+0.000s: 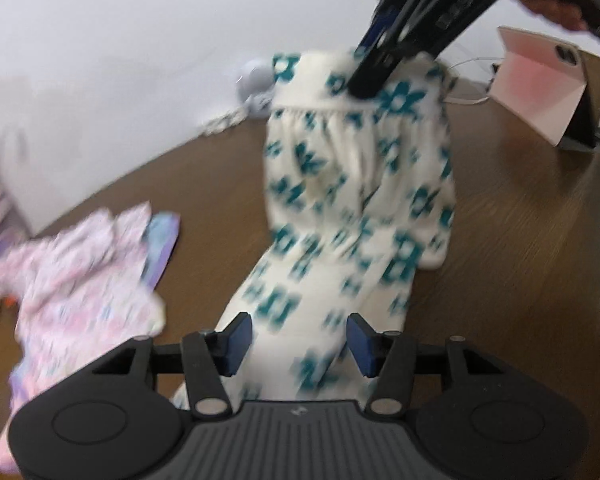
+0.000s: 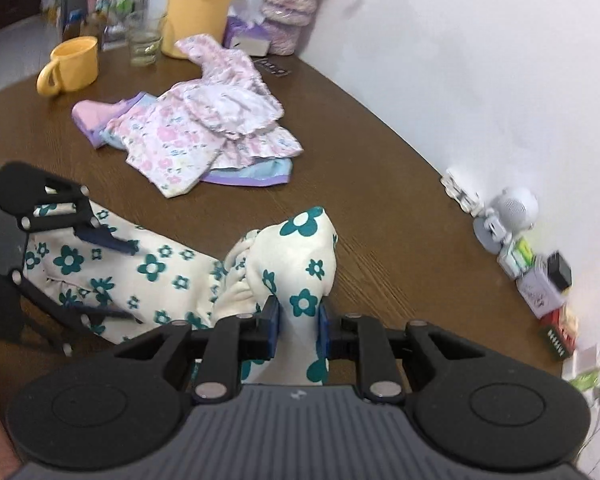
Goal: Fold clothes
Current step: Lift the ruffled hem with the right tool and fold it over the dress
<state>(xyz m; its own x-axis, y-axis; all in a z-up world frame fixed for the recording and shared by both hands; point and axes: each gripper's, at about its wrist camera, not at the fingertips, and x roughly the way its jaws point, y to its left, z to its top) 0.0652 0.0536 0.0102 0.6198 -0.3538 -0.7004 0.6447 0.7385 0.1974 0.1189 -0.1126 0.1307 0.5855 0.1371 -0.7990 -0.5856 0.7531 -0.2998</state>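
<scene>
A white garment with teal flowers (image 2: 156,268) lies partly on the brown wooden table (image 2: 380,200). My right gripper (image 2: 298,320) is shut on a bunched end of it, and that end is lifted off the table. In the left wrist view the right gripper (image 1: 366,88) holds the garment (image 1: 356,184) up by its gathered top, so the cloth hangs down toward me. My left gripper (image 1: 300,340) stands open with its blue pads either side of the lower cloth. In the right wrist view the left gripper (image 2: 112,278) is spread wide over the flat part, with cloth reaching past both fingers.
A pile of pink floral clothes (image 2: 204,128) lies mid-table, on the left (image 1: 84,280) in the left wrist view. A yellow mug (image 2: 72,66), a glass (image 2: 144,40) and a yellow bag (image 2: 198,8) stand behind it. A white toy robot (image 2: 508,208) and small boxes line the wall. A pink stand (image 1: 540,84) holds a phone.
</scene>
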